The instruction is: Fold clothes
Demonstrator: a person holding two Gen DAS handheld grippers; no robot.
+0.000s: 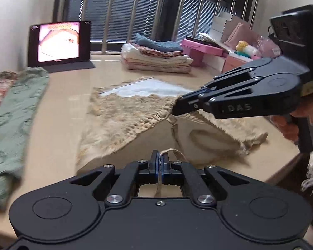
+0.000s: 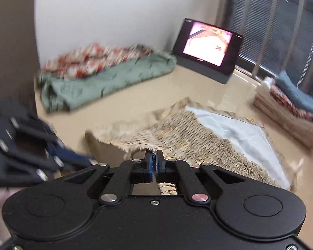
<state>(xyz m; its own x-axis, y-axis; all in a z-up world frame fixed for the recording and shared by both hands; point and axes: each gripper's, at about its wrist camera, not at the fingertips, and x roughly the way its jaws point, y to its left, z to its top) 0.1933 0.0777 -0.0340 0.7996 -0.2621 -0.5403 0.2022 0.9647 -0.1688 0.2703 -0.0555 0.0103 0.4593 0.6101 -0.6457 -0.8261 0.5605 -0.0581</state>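
Left wrist view: the left gripper was seen closed on a thin cord of the fuzzy tan garment. The right gripper was clamped on the garment's raised edge. The garment was spread mid-tabletop, with folded clothes stacked at the far edge.
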